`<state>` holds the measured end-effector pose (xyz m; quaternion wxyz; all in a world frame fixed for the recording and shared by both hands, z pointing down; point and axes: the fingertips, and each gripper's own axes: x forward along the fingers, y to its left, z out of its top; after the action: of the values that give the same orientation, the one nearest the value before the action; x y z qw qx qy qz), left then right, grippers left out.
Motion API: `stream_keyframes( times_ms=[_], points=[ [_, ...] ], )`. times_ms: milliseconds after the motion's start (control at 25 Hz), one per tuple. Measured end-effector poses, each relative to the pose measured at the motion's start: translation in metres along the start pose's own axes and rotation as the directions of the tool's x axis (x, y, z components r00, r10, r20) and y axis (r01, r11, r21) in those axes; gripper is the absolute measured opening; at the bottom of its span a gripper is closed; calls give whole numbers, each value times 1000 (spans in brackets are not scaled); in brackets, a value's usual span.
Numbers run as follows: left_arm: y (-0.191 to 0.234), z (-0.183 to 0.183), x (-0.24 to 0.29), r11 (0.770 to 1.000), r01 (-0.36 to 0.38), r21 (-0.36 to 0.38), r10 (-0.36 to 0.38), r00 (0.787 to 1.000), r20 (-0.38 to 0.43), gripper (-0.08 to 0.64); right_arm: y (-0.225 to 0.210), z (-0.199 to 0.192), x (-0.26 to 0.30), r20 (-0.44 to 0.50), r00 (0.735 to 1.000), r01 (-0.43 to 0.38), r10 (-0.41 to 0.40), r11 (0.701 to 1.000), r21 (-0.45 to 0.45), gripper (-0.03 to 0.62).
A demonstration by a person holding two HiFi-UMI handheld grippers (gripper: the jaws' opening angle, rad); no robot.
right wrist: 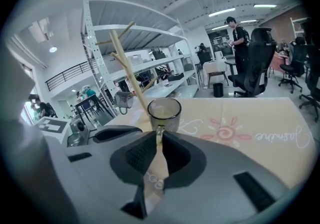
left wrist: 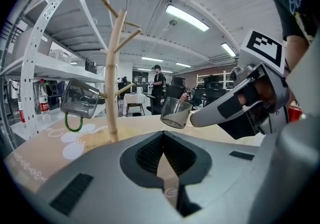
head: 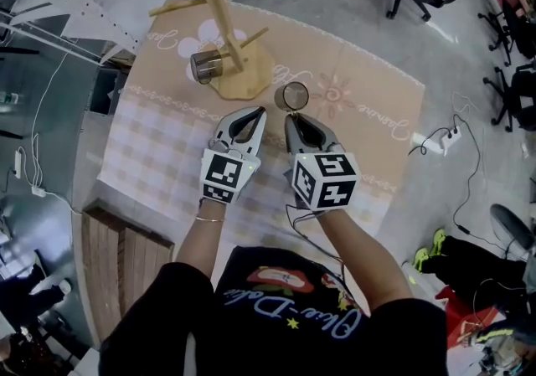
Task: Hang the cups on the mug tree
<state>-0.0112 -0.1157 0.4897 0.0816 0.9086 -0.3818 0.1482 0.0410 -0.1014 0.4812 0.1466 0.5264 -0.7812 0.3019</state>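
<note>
Right gripper view: glass cup (right wrist: 164,111) just ahead of jaws, handle pinched between right gripper (right wrist: 159,137) jaws, clear of bench (right wrist: 250,118). Mug tree (right wrist: 131,76) beyond, left of jaws, second cup (right wrist: 123,99) hanging. Left gripper (left wrist: 163,135) jaws together, empty.

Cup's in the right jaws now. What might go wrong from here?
The right gripper pinches the cup only by its thin handle, so it may swivel or slip on the way. The mug tree already carries a hung cup; a bump on a peg could knock it off or tip the tree.
</note>
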Motion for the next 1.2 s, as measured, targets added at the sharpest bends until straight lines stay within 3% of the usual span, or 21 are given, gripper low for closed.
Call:
stream_keyframes(
  times_ms=[160, 800, 1200],
  points=[
    [-3, 8, -1, 1000, -8, 16, 8, 1000, 5, 8, 8, 9, -10, 13, 998, -58, 59, 996, -65, 41],
    [-26, 33, -7, 998, -30, 62, 27, 999, 43, 8, 23, 22, -45, 25, 969, -240, 246, 961, -135, 41],
    [-42, 48, -16, 996, -50, 78, 44, 996, 83, 8, 35, 25, -62, 2, 953, -296, 302, 935, -193, 41]
  ],
)
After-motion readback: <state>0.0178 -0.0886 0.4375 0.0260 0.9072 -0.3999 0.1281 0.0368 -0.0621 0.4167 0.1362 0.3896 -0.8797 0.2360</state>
